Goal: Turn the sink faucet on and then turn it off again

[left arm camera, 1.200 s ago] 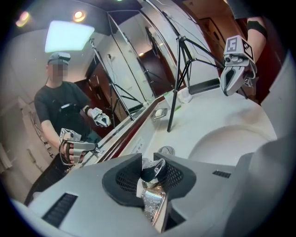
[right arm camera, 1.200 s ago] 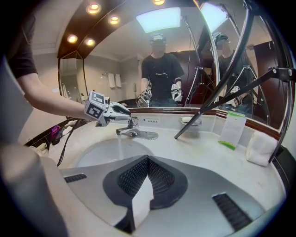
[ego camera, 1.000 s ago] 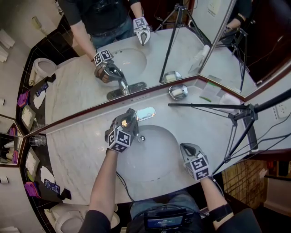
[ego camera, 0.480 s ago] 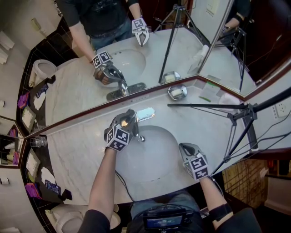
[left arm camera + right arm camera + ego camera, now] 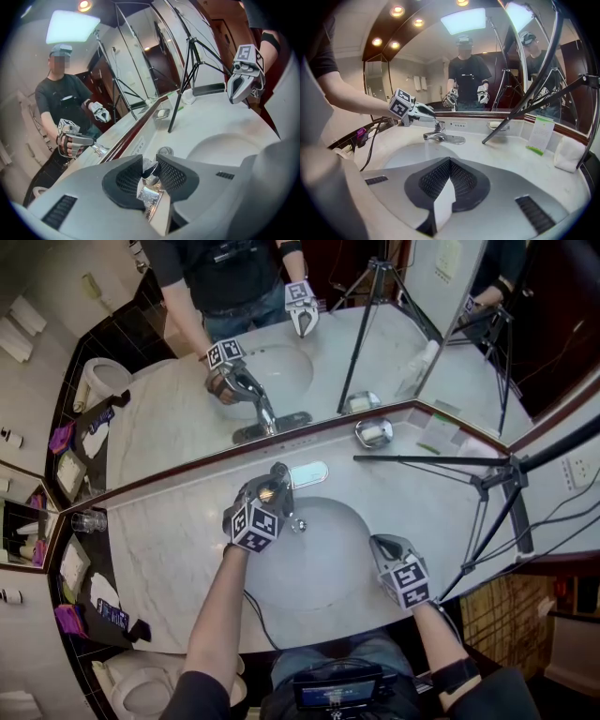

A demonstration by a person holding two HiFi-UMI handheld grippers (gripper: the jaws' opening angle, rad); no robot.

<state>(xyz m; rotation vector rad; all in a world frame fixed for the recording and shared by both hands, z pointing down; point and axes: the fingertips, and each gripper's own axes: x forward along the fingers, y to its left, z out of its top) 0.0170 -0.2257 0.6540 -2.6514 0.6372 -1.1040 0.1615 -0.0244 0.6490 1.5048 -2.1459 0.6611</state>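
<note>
faucet handle (image 5: 150, 172) between left tongs (image 5: 150, 162), right tongs (image 5: 449, 162) well apart

Pale marble desk (image 5: 159, 531) under a wide mirror (image 5: 169, 418) (angled at the corner); recessed ceiling lights (image 5: 396, 10) glow; a toilet (image 5: 141, 695) stands beside it.

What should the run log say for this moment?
left tool: shut on faucet handle | right tool: shut, empty, near sink rim | water: running | step: turned on, off pending
</note>
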